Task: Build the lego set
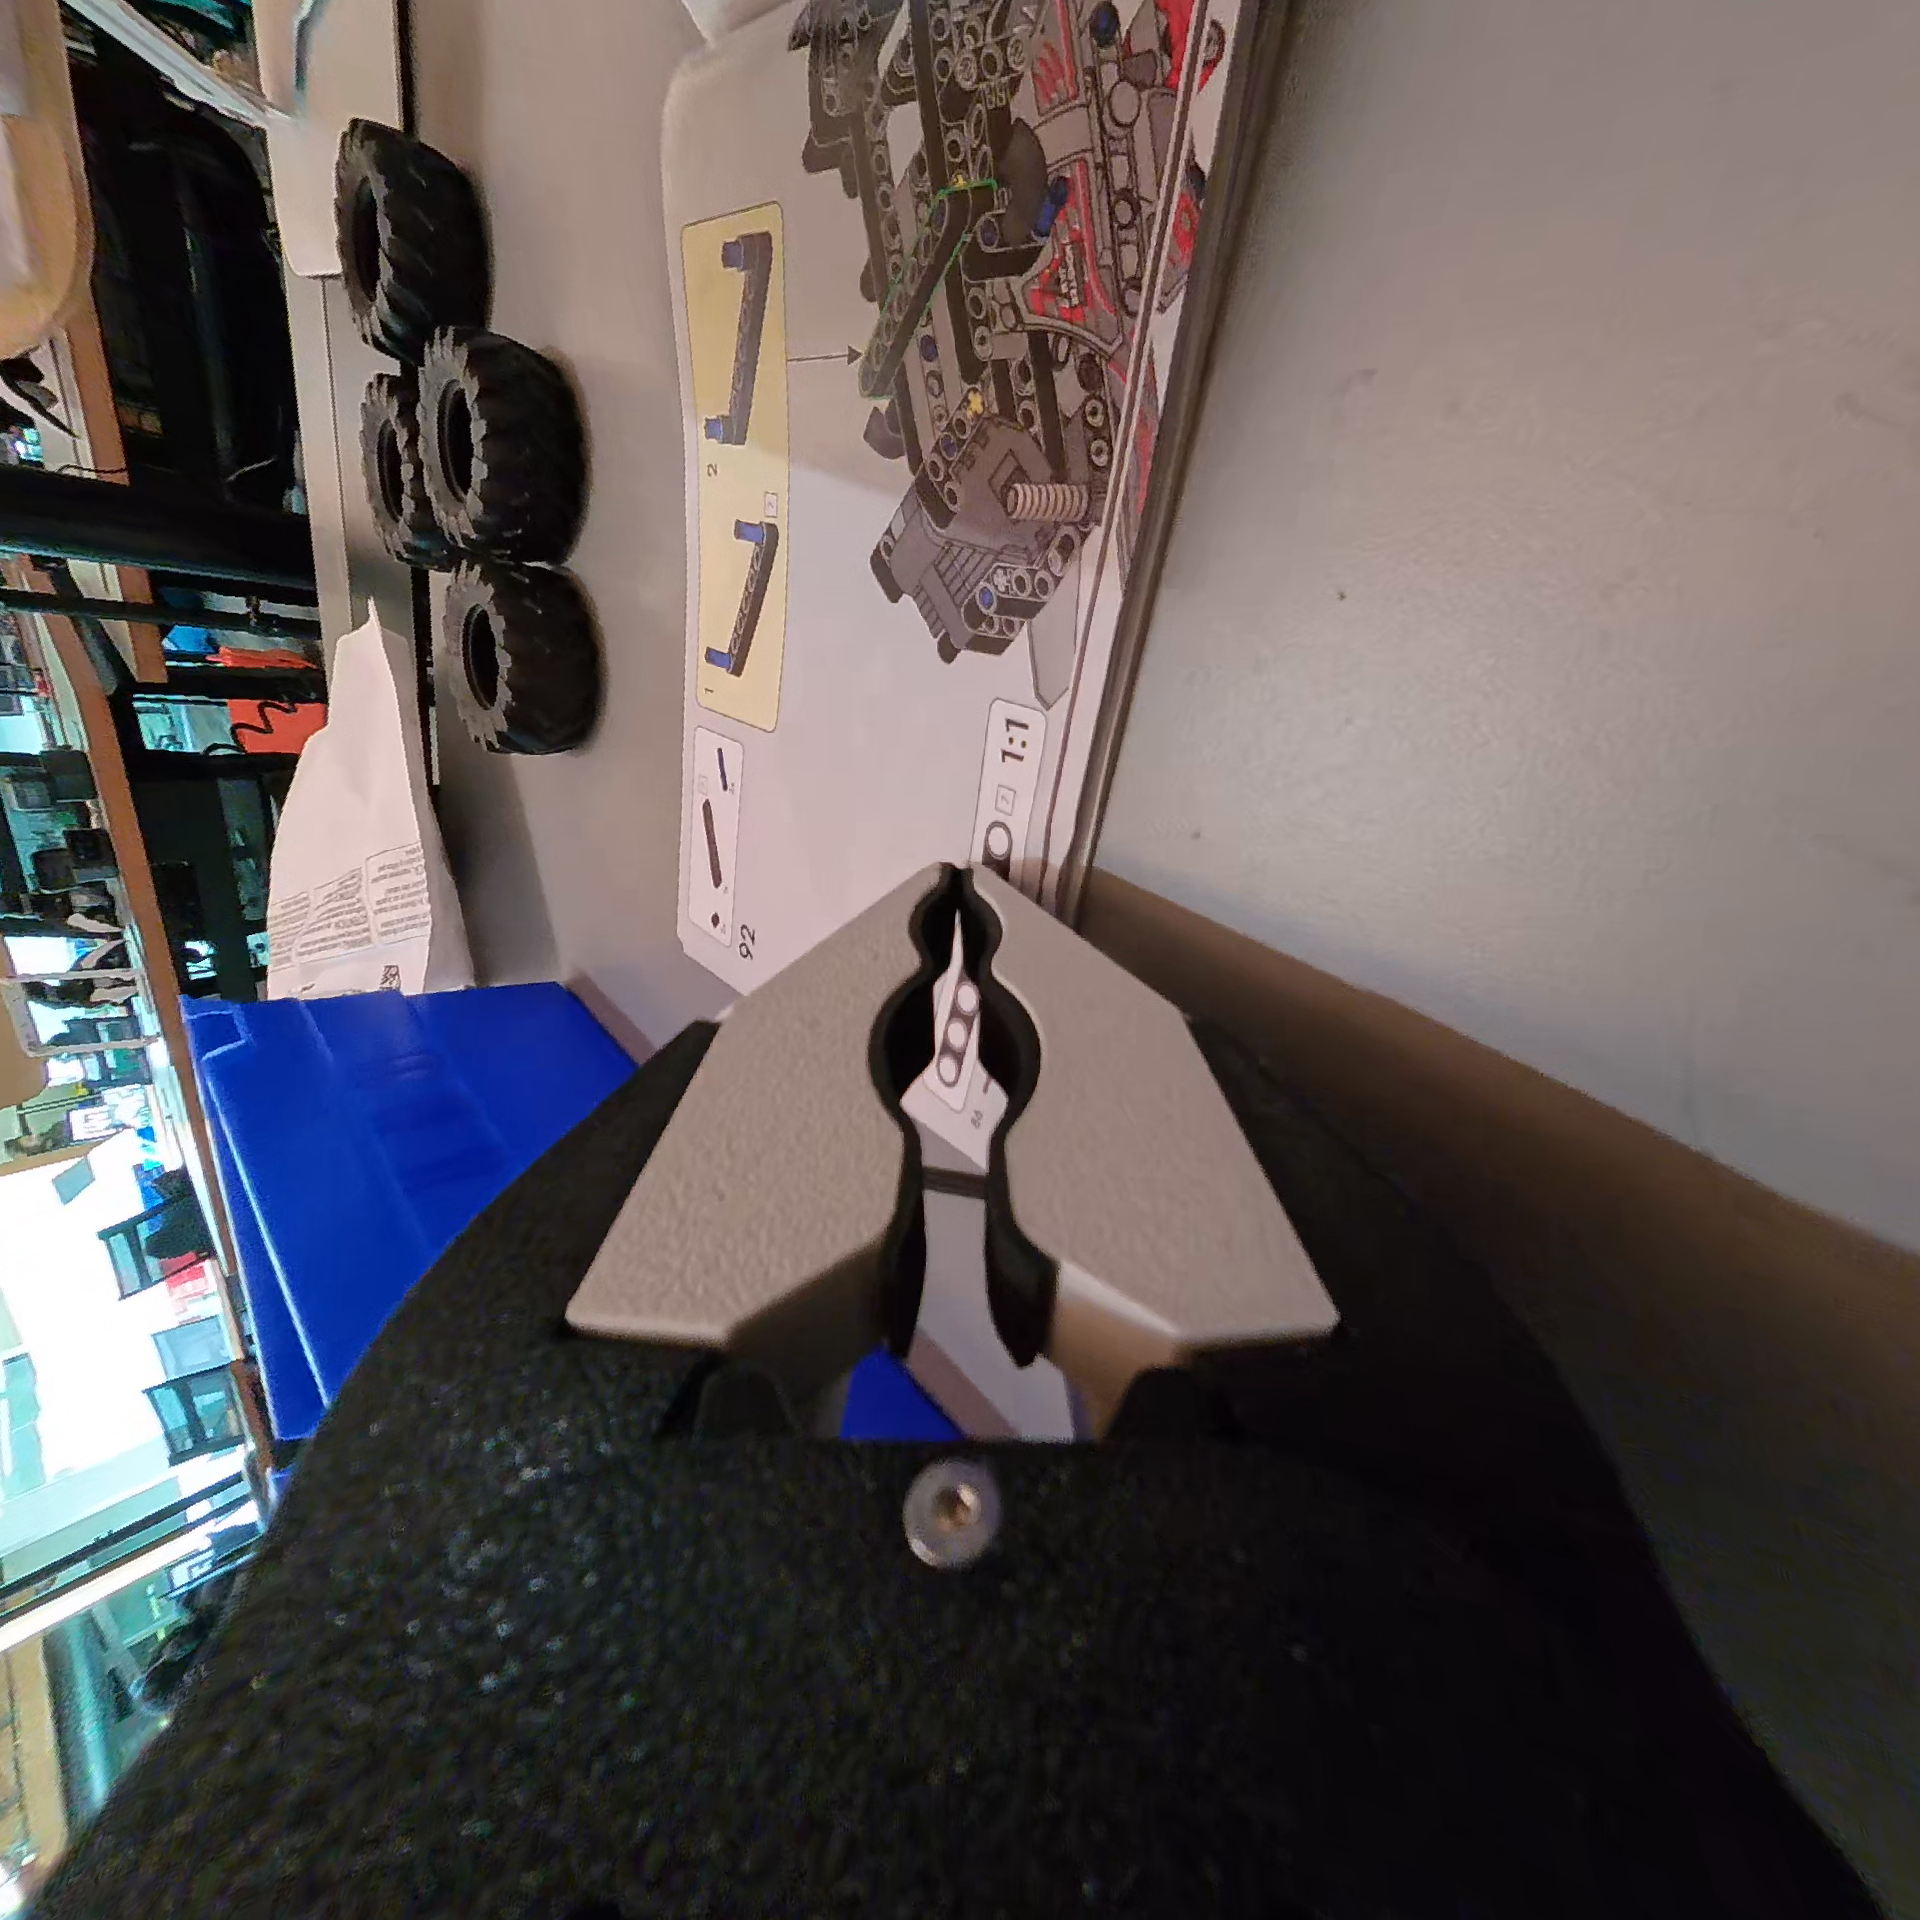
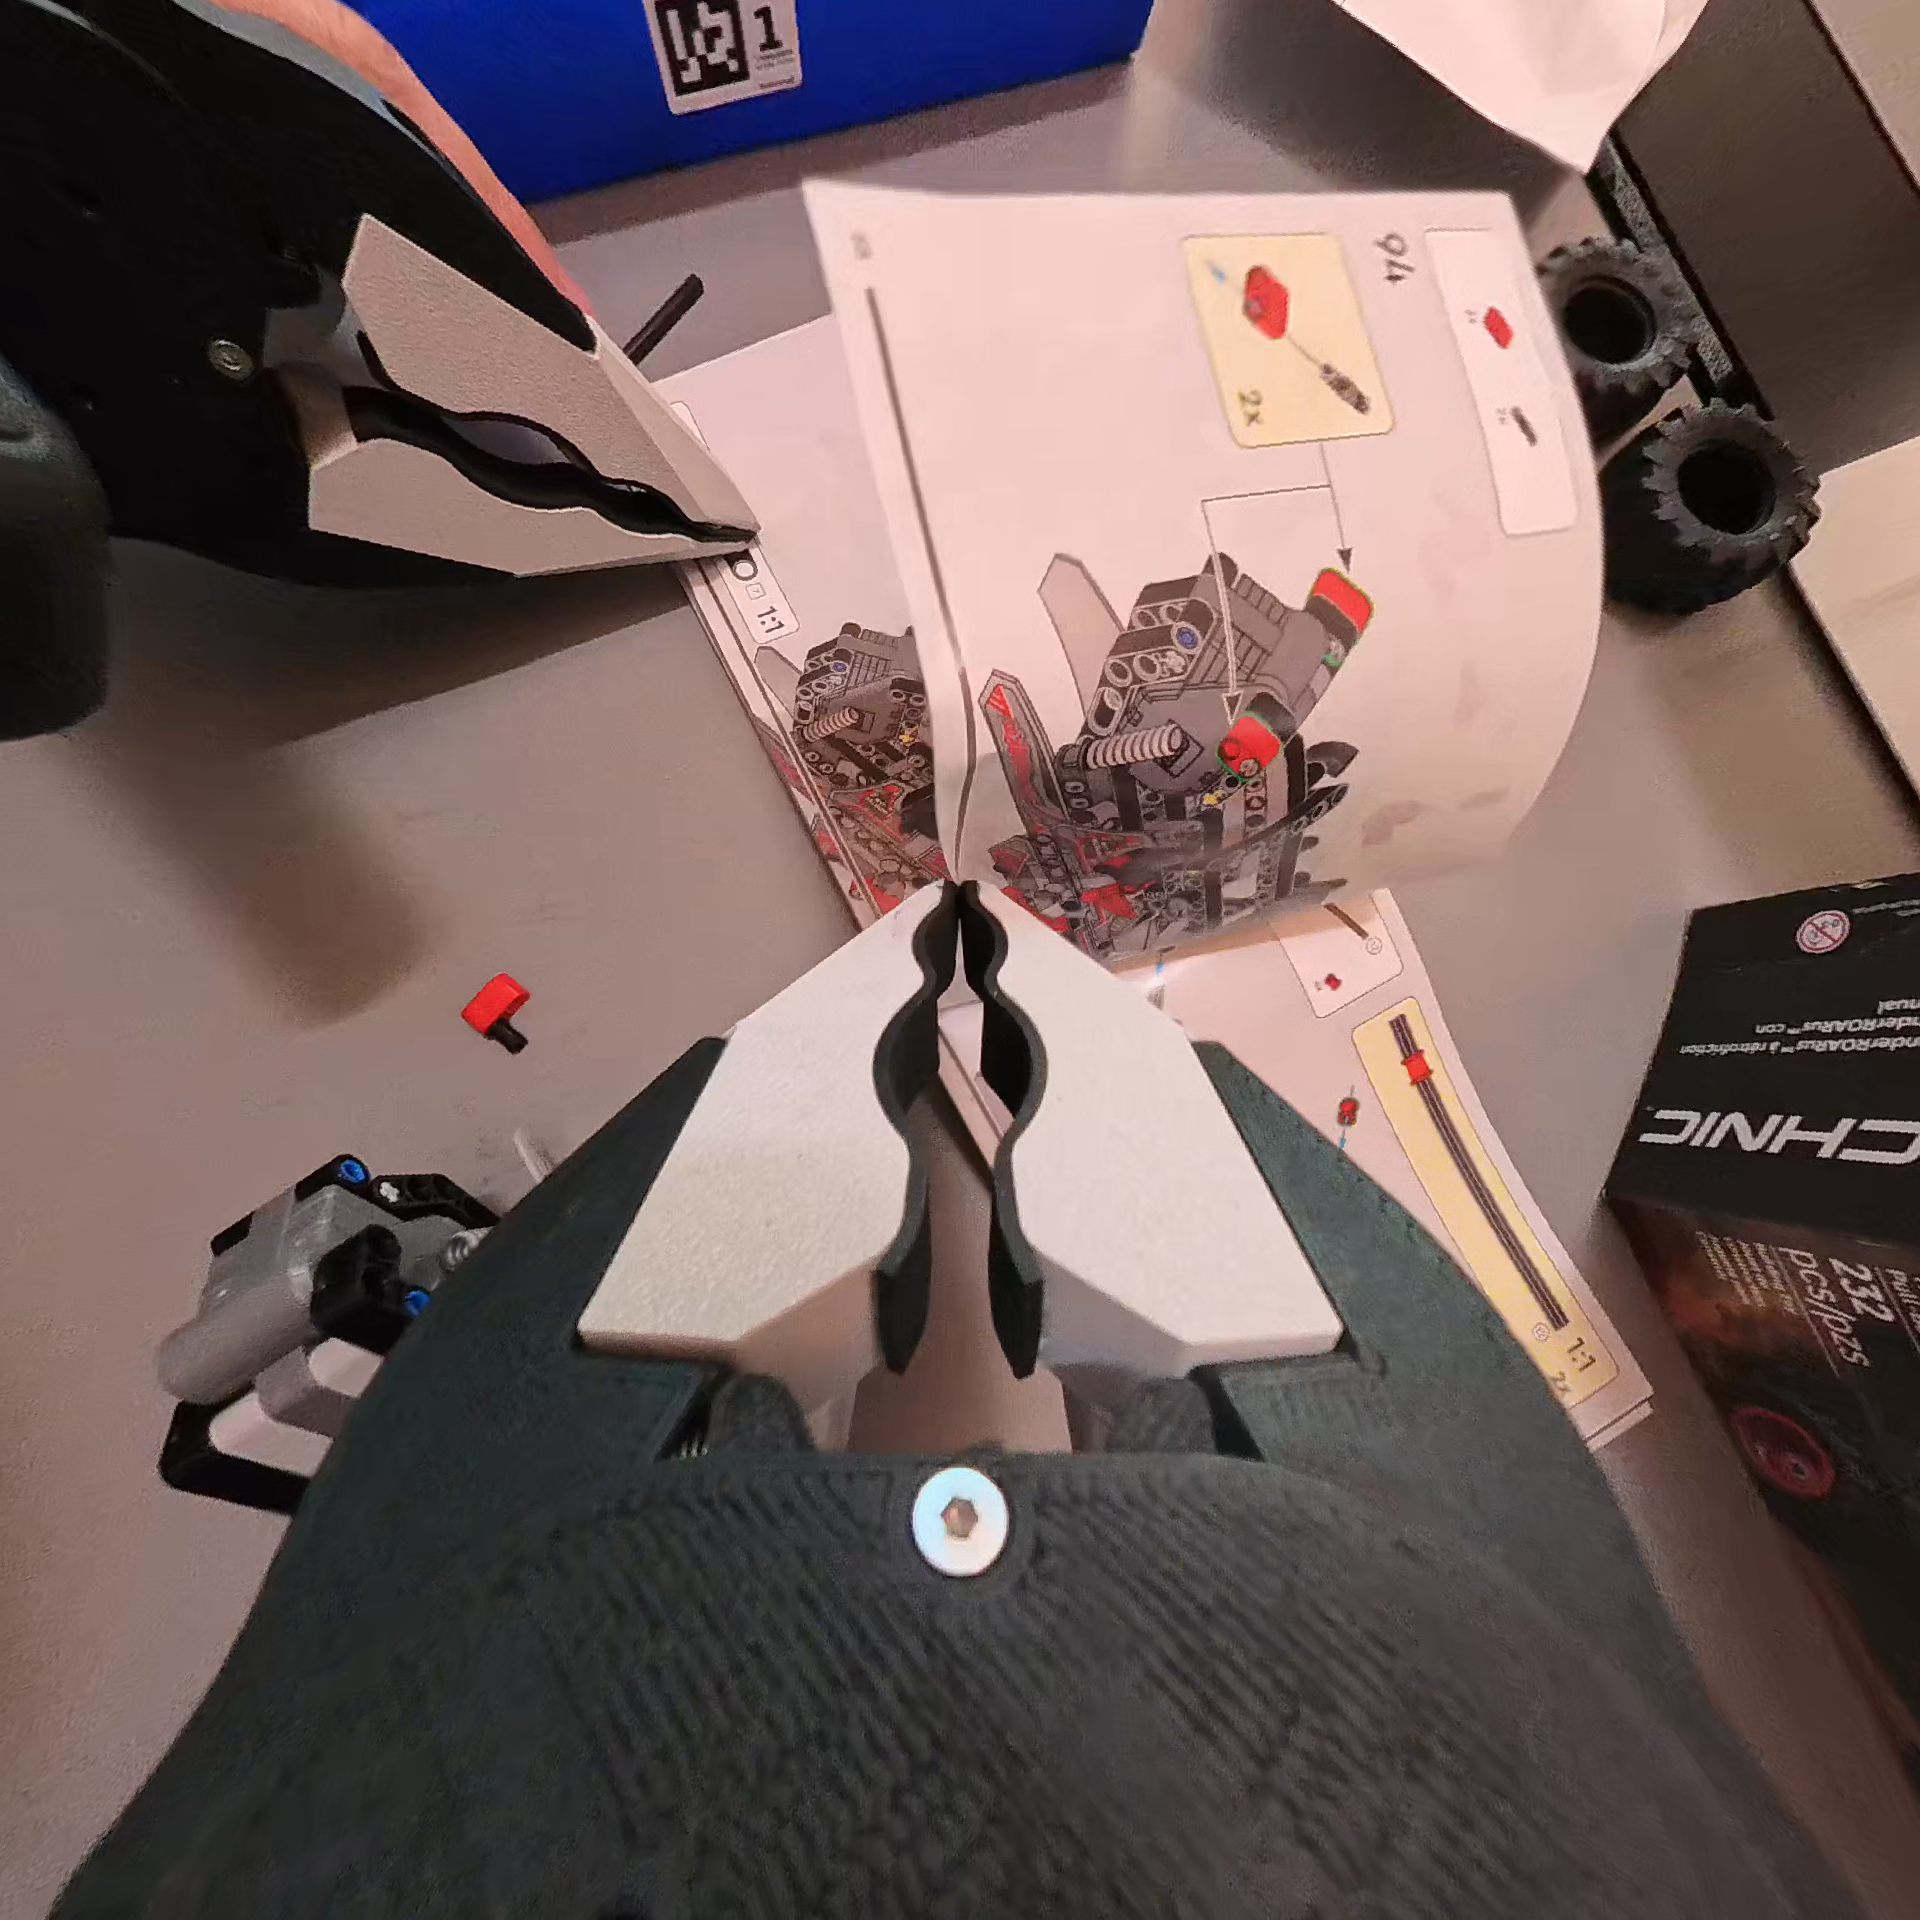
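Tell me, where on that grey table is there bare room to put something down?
Bare table lies left of the instruction booklet, between the left gripper above and the small red piece below. The right side is crowded: black tyres, the black box and the booklet's open pages.

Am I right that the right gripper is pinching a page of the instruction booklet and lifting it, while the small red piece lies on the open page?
Not quite. The right gripper is shut on a curling page of the instruction booklet, but the small red piece lies on the bare grey table, left of the booklet, not on the page. The right wrist view shows this.
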{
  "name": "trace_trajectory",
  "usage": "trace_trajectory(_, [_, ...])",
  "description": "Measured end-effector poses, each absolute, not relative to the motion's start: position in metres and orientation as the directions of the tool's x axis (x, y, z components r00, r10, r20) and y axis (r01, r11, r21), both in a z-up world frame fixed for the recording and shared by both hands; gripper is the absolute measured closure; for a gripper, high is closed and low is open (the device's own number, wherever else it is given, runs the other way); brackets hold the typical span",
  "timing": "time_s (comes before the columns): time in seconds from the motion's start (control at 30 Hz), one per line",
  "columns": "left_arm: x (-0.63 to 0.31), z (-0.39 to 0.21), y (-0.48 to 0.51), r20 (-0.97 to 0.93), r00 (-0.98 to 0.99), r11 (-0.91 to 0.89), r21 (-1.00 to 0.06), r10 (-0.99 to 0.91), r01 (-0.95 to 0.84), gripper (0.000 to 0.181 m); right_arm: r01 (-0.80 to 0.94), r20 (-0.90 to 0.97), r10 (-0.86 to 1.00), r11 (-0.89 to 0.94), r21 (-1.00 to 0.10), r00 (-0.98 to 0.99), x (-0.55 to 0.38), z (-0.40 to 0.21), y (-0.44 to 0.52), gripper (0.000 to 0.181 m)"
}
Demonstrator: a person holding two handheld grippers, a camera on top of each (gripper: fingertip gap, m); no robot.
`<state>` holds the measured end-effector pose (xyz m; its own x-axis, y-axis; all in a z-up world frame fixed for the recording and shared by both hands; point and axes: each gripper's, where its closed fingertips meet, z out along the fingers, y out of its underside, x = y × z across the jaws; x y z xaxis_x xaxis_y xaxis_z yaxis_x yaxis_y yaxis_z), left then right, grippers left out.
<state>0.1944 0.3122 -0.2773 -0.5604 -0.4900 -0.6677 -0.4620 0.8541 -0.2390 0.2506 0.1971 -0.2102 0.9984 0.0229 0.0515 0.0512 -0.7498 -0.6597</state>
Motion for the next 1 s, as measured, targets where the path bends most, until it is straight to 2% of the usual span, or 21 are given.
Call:
trace_trajectory(0.03, [0.194, -0.277, 0.313, -0.671, -0.563, 0.856, -0.227, -0.483, -0.464, 0.181, 0.048, 0.048, 0.022, -0.750, -0.659, 0.999, 0.249, -0.210, 0.196, 0.181])
trace_trajectory(0.4, [0.191, -0.277, 0.318, -0.685, -0.594, 0.878, -0.149, -0.423, -0.454, 0.181, 0.043, 0.026, 0.035, -0.745, -0.666, 0.999, 0.229, -0.198, 0.189, 0.181])
trace_trajectory(0.6, [0.192, -0.277, 0.318, -0.693, -0.593, 0.883, -0.137, -0.409, -0.449, 0.181, 0.079, 0.090, 0.030, -0.787, -0.612, 0.996, 0.248, -0.210, 0.189, 0.181])
trace_trajectory(0.73, [0.193, -0.277, 0.318, -0.692, -0.592, 0.882, -0.143, -0.414, -0.450, 0.181, 0.056, 0.037, 0.042, -0.775, -0.629, 0.998, 0.249, -0.214, 0.194, 0.181])
trace_trajectory(1.0, [0.194, -0.277, 0.318, -0.695, -0.589, 0.882, -0.142, -0.412, -0.449, 0.181, 0.096, 0.051, 0.082, -0.780, -0.618, 0.995, 0.250, -0.219, 0.193, 0.181])
